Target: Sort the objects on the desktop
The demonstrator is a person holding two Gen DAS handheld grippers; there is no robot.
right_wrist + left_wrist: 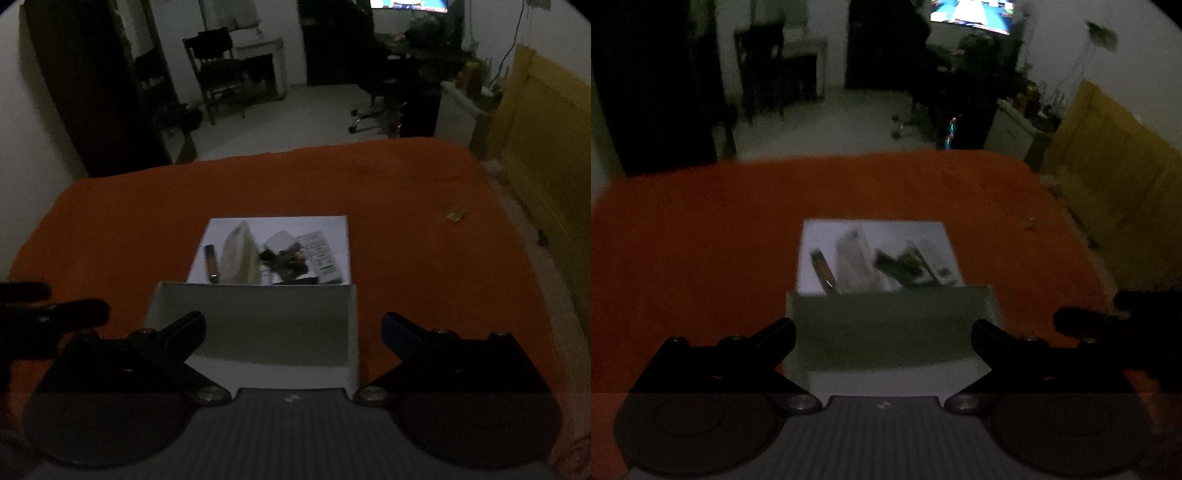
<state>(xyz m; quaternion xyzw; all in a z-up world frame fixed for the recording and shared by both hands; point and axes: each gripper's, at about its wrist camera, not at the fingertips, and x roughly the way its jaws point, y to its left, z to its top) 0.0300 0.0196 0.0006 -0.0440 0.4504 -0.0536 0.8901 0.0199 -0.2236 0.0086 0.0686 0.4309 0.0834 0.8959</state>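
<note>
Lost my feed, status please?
Both claws, left and right, open, empty. Items on white sheet, box in front. Nothing blocking.

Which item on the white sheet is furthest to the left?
The dark slim stick with the metal end, lying alone at the sheet's left edge; the pale pouch and remote lie further right.

Orange cloth (147,206), white sheet (280,223), pale grey box (258,325) (black tools (293,332))

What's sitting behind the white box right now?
Behind the white box, on a white sheet, lie a remote control, a dark stick-shaped item, a pale oblong object and a dark cluttered clump. The box wall hides their near ends.
</note>
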